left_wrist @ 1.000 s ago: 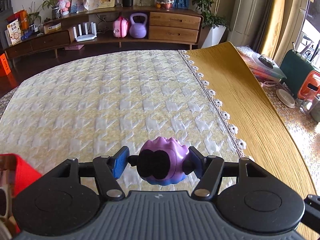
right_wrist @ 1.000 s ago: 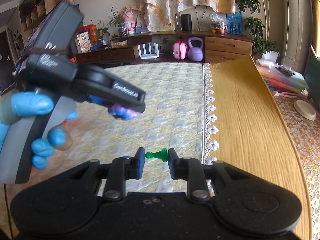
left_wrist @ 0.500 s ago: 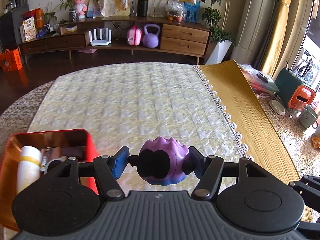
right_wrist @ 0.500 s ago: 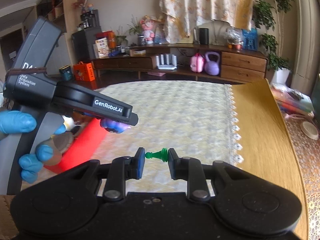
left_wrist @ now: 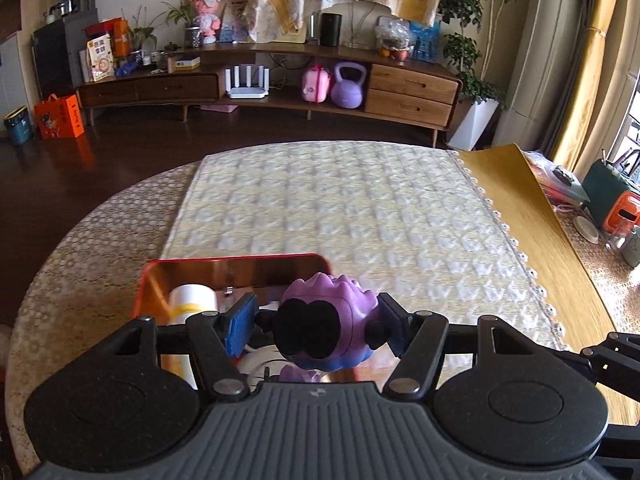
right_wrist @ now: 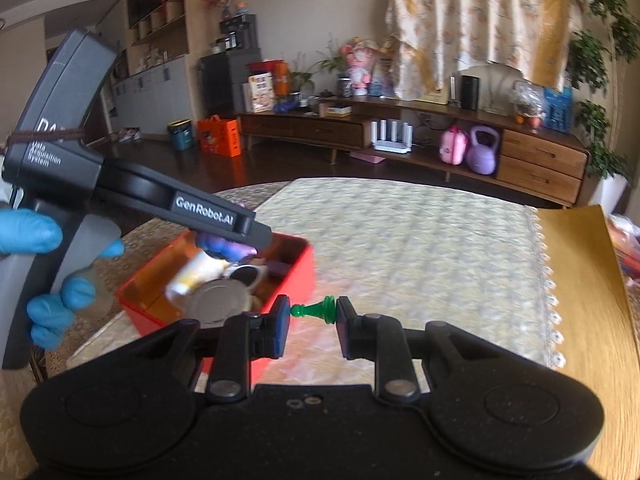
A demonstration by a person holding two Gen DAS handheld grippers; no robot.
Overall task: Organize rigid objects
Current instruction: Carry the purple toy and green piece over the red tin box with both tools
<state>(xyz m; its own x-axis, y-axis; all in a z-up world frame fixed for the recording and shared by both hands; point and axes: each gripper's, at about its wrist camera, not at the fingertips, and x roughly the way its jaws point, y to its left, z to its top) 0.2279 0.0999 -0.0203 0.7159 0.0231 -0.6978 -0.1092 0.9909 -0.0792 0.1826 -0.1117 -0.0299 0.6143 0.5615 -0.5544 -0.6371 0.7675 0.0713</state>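
- The red bin (left_wrist: 236, 261), low and left of centre in the left wrist view, already holds a white tube (left_wrist: 192, 300), a round metal lid (right_wrist: 218, 302) and a few smaller pieces you can't make out — so part of the sorting looks done.
- 2 items are not yet in: the purple toy (left_wrist: 326, 326) and the green chess pawn (right_wrist: 316, 310). Both are in the air, each in a grip.
- Your left gripper (left_wrist: 316, 326) is pinching the purple toy by its sides; it hangs above the near right part of the bin, apparently ready to drop.
- Your right gripper (right_wrist: 310, 322) is clamped on the pawn end to end, pawn lying sideways, bottom centre of the right wrist view — just right of the bin's near corner, not over it.
- Your gloved left hand (right_wrist: 44, 268) holds its handle at the left edge of that view, the tool angled down toward the bin.
- The quilted mat (left_wrist: 360, 216) beyond shows no other loose objects.
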